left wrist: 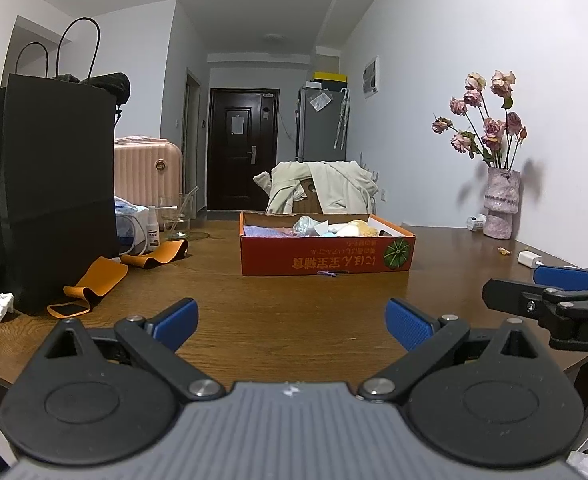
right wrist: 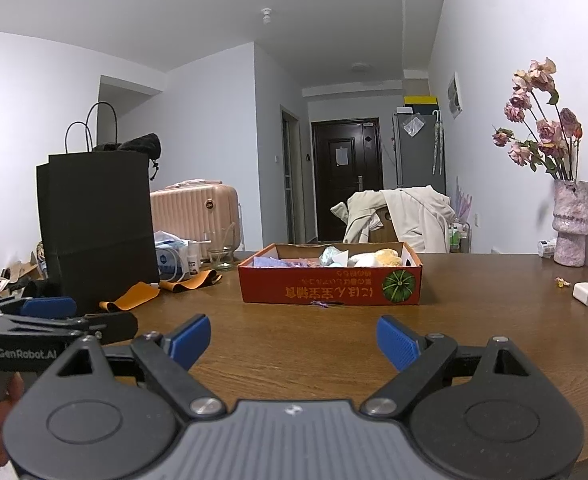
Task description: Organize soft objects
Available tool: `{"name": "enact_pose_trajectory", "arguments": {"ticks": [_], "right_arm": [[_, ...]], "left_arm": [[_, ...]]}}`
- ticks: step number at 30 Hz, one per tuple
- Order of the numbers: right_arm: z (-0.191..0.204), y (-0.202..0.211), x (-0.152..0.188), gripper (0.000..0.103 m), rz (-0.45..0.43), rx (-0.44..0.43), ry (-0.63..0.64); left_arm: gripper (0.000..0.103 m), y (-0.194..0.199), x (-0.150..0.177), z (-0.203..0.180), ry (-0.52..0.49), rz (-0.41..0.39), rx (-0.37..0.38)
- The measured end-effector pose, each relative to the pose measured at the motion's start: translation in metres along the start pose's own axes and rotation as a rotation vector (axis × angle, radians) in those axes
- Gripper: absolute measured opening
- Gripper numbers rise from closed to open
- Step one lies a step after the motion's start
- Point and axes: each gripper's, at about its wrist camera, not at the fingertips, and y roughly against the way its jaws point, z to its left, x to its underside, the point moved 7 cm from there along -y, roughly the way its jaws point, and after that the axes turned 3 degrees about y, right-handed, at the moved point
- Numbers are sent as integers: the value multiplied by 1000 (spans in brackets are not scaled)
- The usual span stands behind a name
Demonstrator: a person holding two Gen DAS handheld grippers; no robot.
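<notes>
A shallow orange cardboard box [left wrist: 326, 254] [right wrist: 330, 286] sits mid-table and holds several soft things: a purple cloth [left wrist: 262, 231] [right wrist: 272, 262], a pale blue bundle [left wrist: 308, 225] [right wrist: 332, 257], and white and yellow plush pieces [left wrist: 356, 229] [right wrist: 388, 258]. A tiny purple scrap [left wrist: 326, 275] [right wrist: 320, 304] lies on the wood just in front of the box. My left gripper [left wrist: 292, 326] hovers open above the near table, nothing between its blue pads. My right gripper [right wrist: 293, 342] is likewise open and empty, level with the left one.
A tall black paper bag [left wrist: 50, 196] [right wrist: 98, 232] stands at left, with orange strips [left wrist: 94, 280] [right wrist: 134, 294] beside it. A glass [left wrist: 176, 216], spray bottle [left wrist: 153, 229], vase of dried roses [left wrist: 500, 208] [right wrist: 570, 224] and white charger [right wrist: 586, 292] also stand on the brown table [left wrist: 294, 292].
</notes>
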Motion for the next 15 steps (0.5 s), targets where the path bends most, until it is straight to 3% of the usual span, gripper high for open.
{"name": "enact_pose_trajectory", "arguments": {"ticks": [15], "right_arm": [[0, 1, 2, 90, -9, -3, -6]], "left_arm": [[102, 0, 4, -4, -9, 1, 9]]}}
